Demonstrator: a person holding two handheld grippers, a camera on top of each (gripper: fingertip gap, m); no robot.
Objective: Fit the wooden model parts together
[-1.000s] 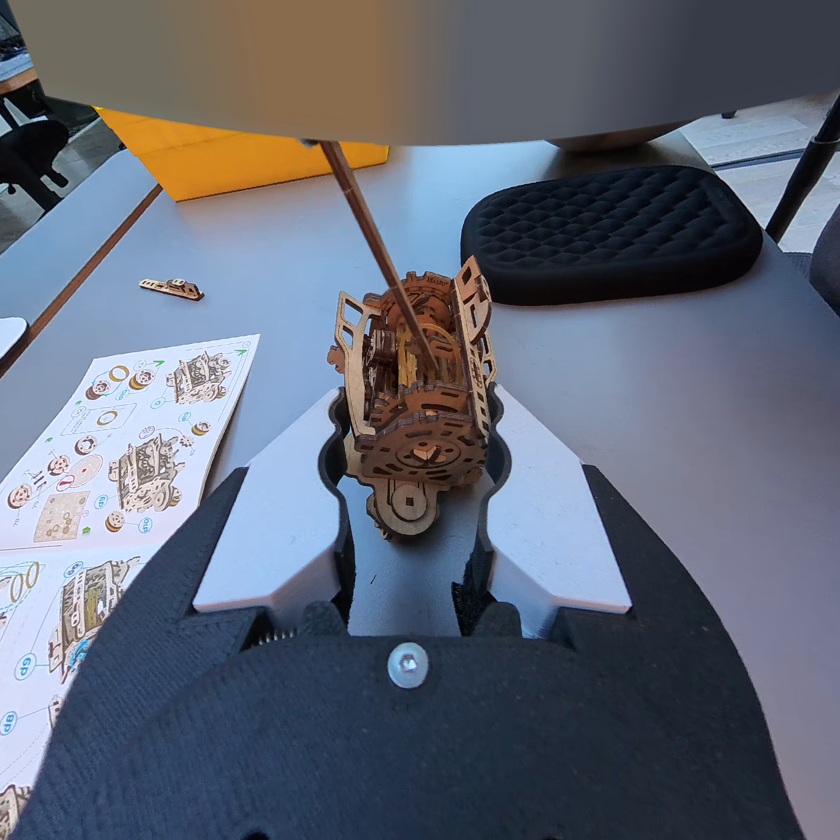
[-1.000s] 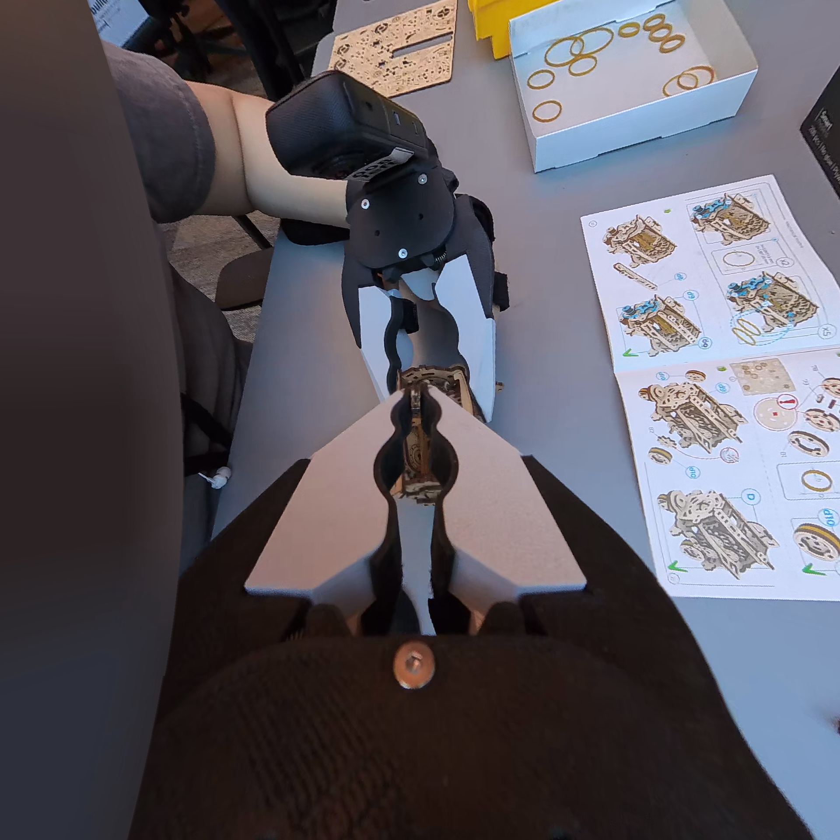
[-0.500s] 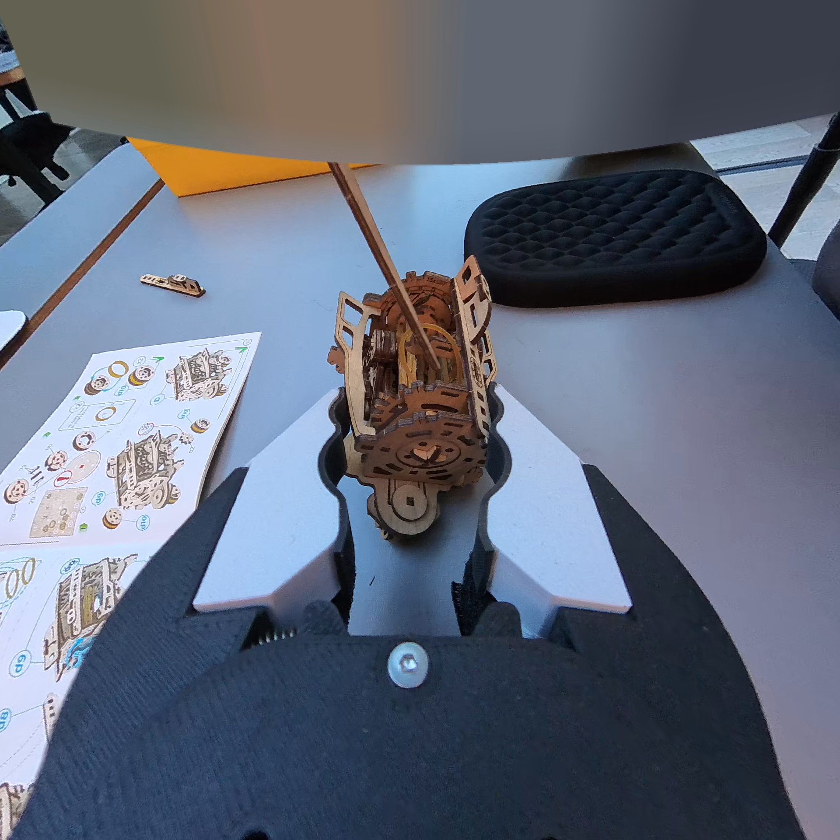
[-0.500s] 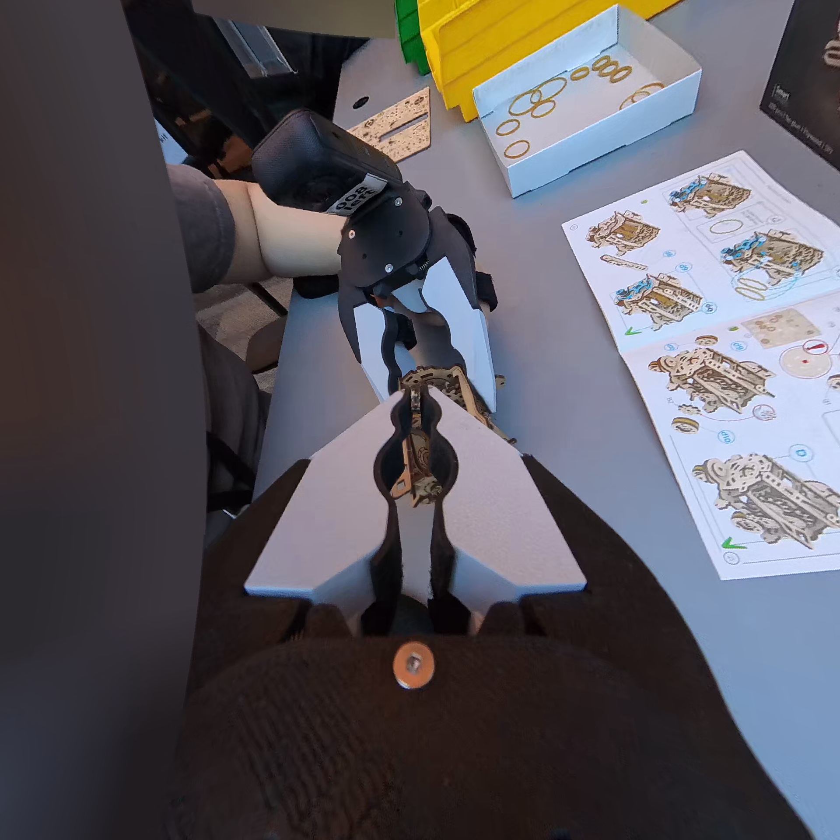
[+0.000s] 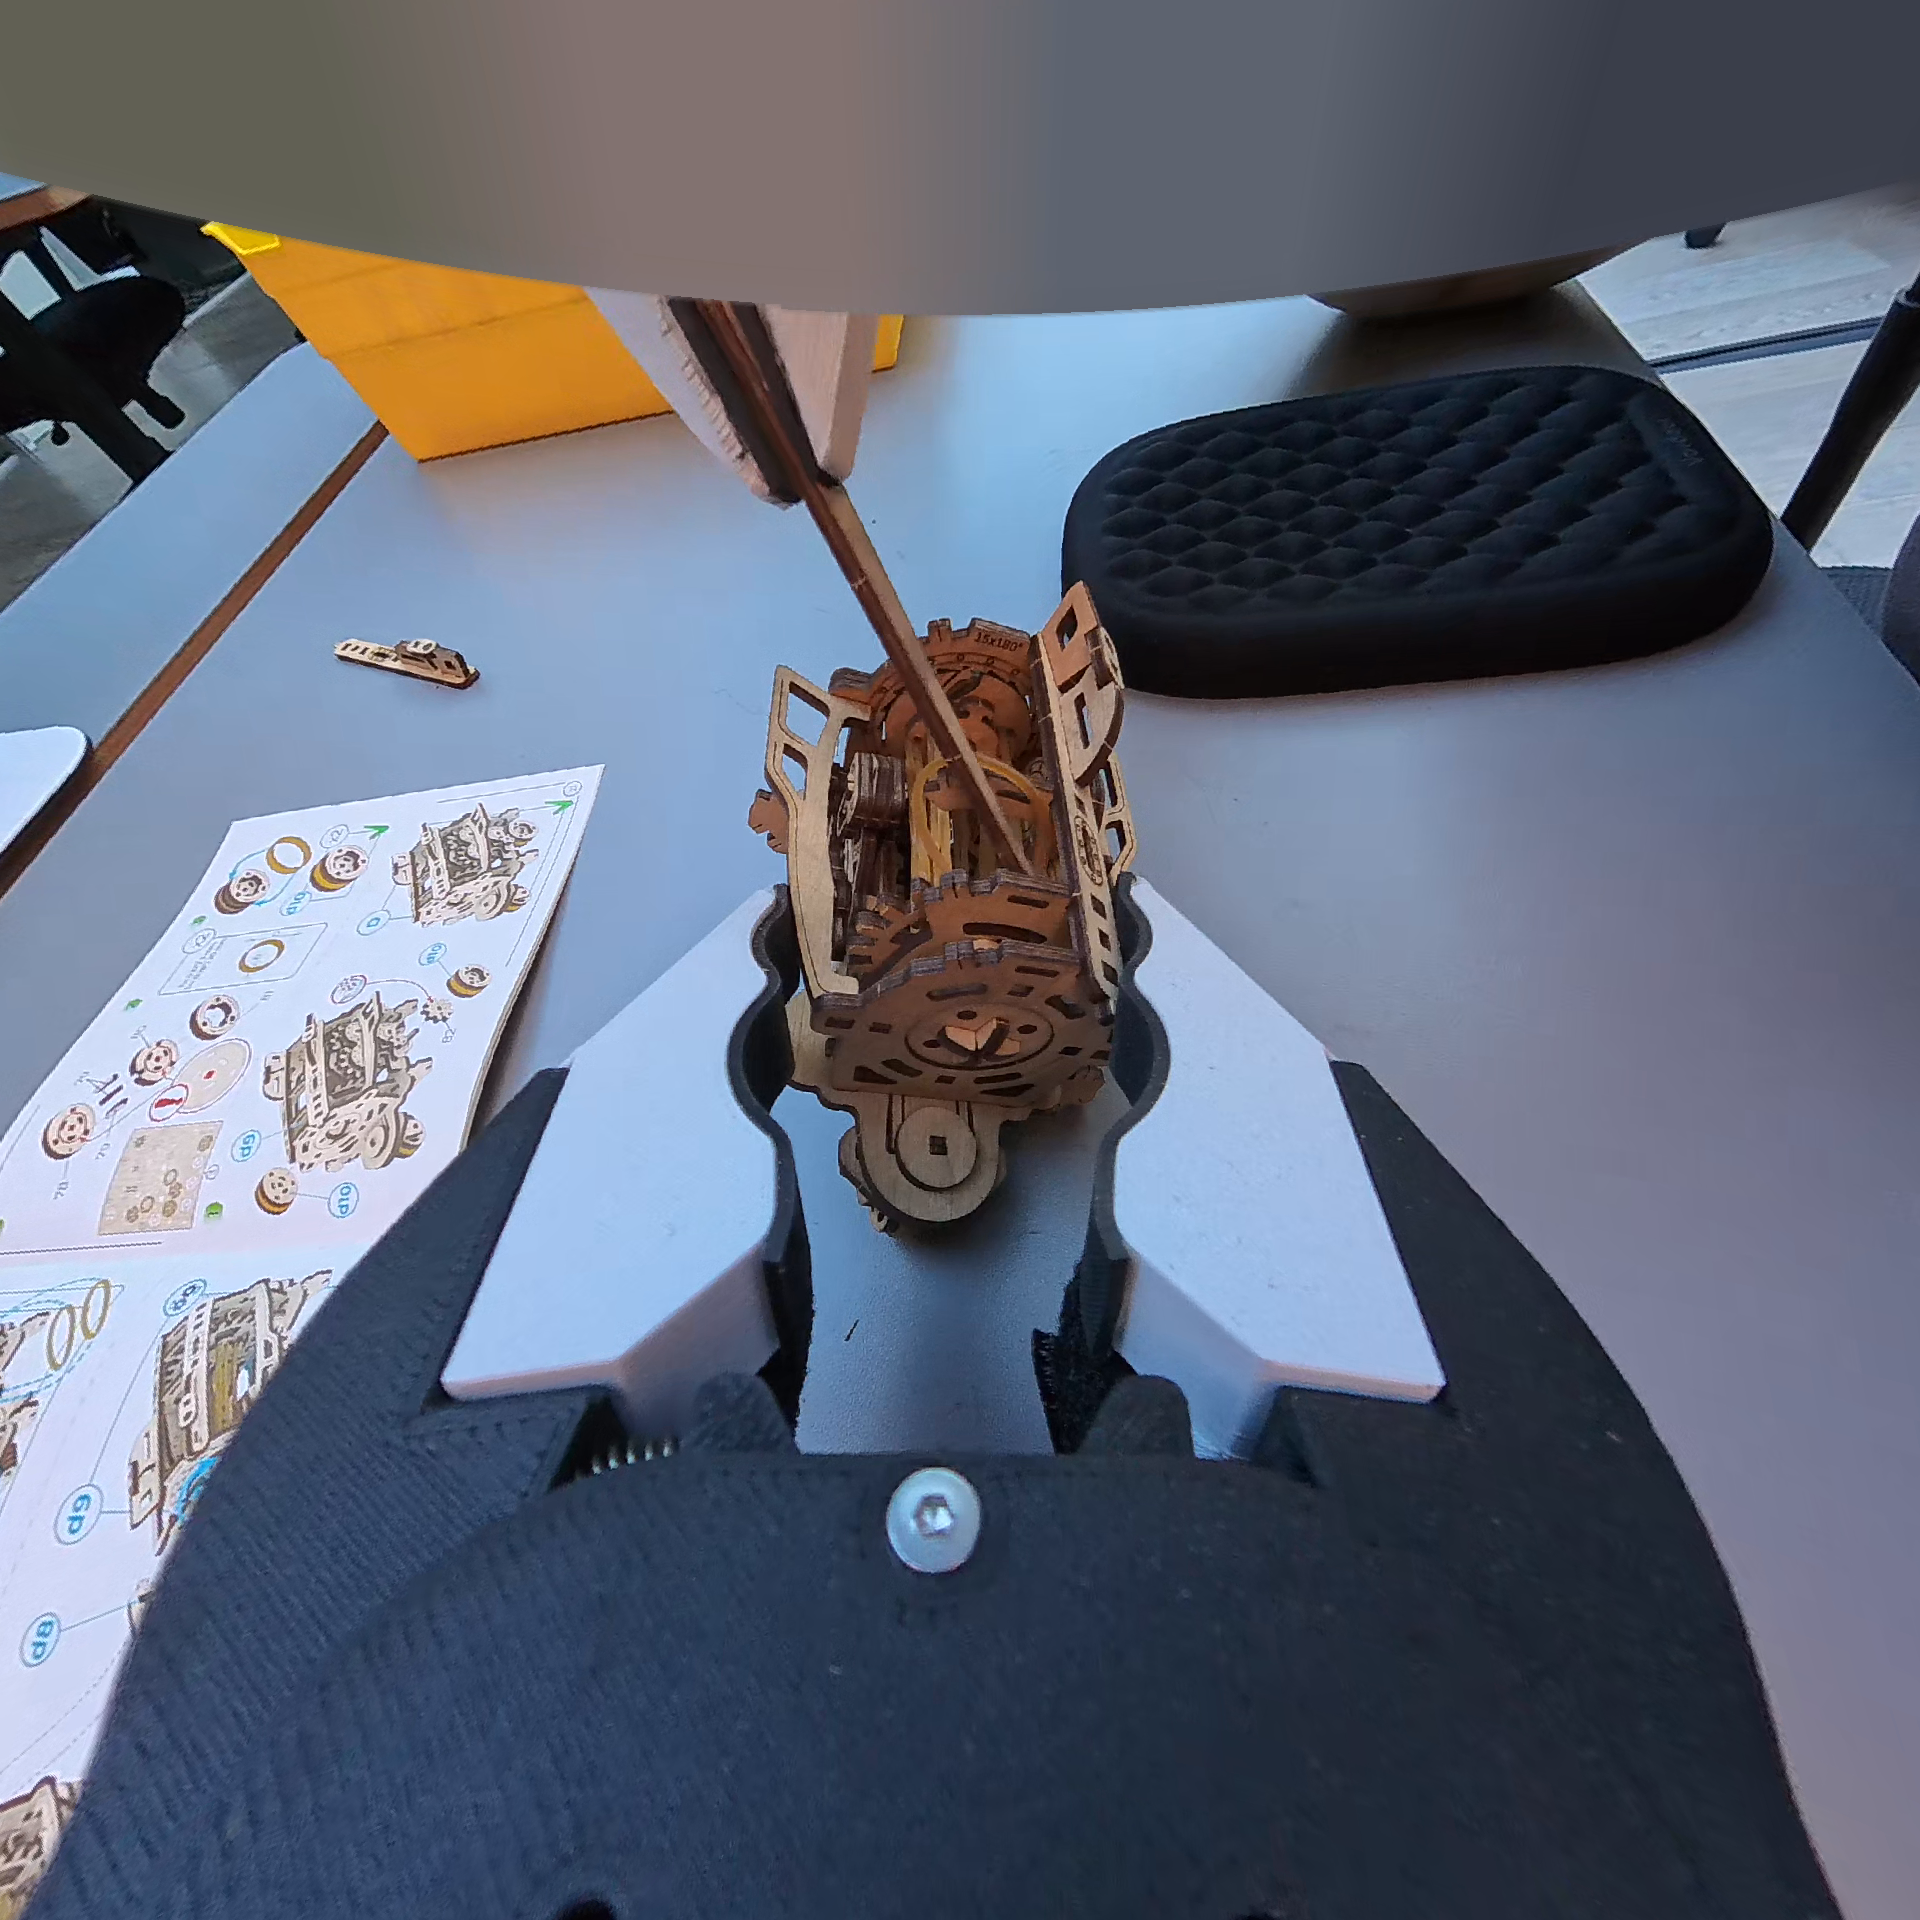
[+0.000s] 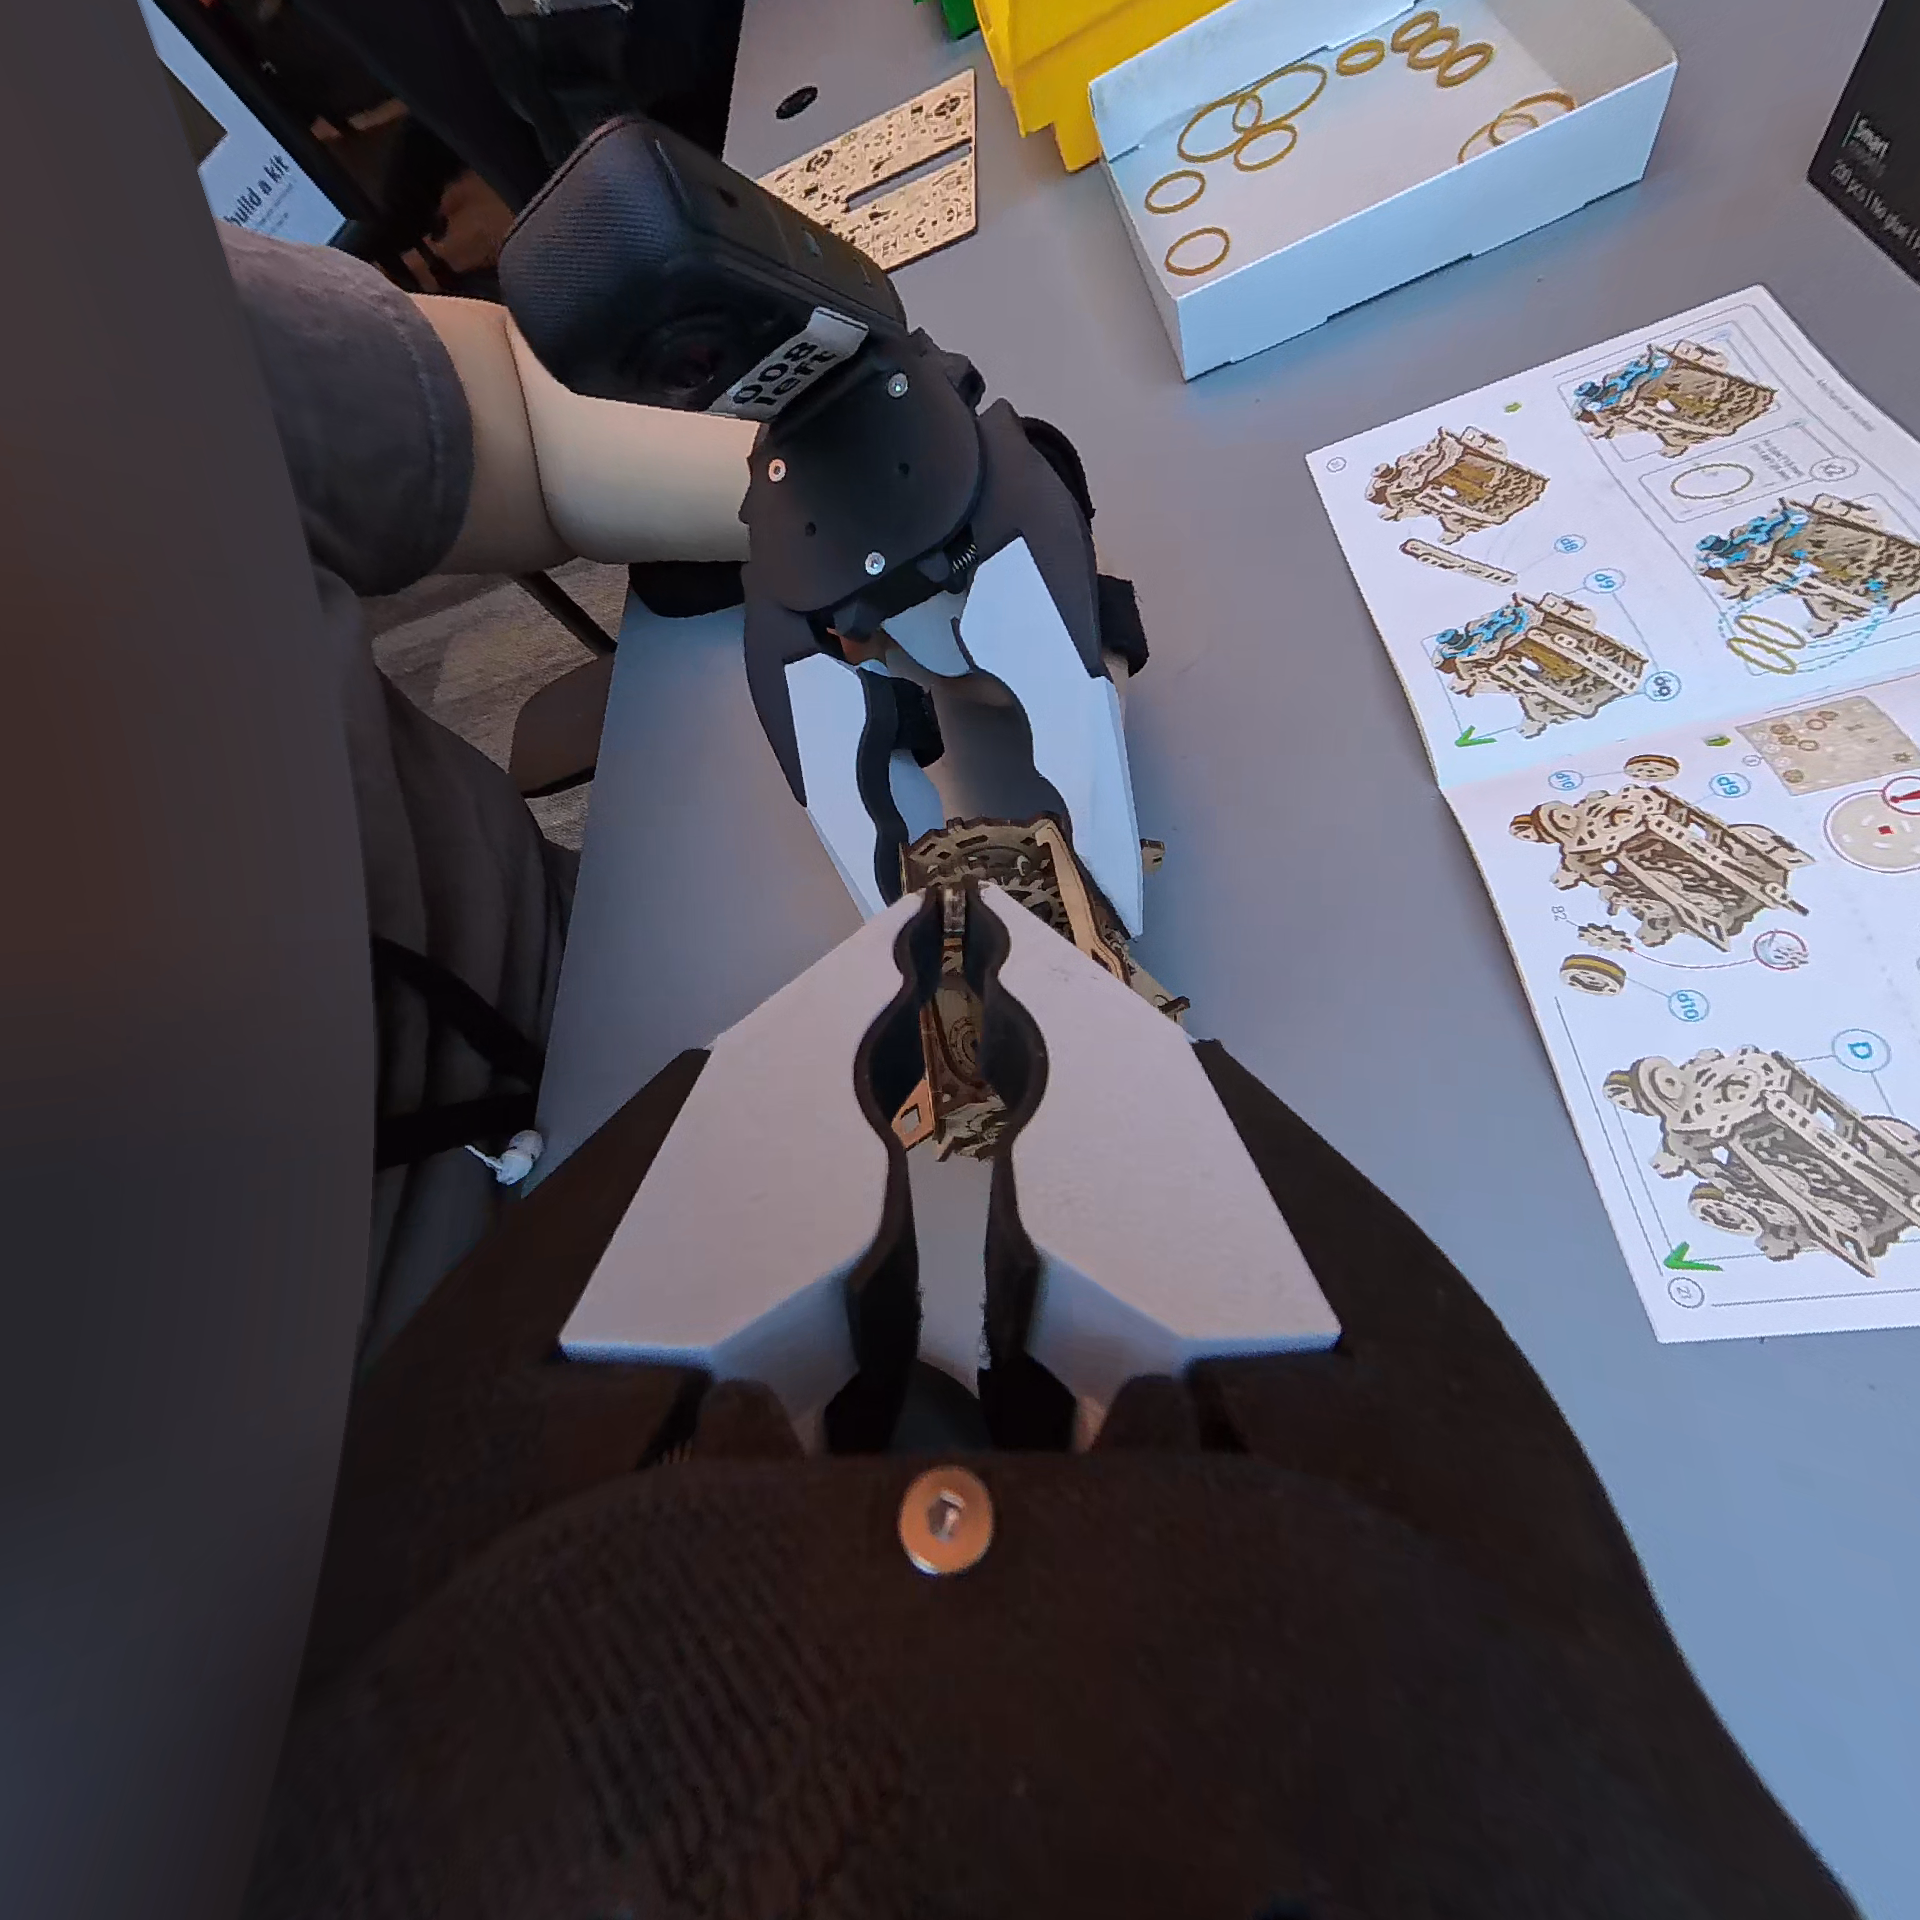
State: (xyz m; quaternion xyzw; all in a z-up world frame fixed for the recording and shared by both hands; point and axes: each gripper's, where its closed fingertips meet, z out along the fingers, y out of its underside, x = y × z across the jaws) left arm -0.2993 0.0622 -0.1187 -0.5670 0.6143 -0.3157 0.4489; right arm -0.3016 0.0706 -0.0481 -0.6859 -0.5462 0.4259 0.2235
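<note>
Clamping wooden model (image 5: 956, 935) between left gripper (image 5: 951, 914) fingers, right gripper (image 6: 951, 909) fingers pinching thin stick (image 5: 894, 644).

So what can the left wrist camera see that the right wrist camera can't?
Only the left wrist view shows the black cushion and a small loose wooden piece on the table. Only the right wrist view shows the white box of rubber bands and a person's forearm. Both show the wooden model, held in the left hand-held gripper, and the instruction sheet.
</note>
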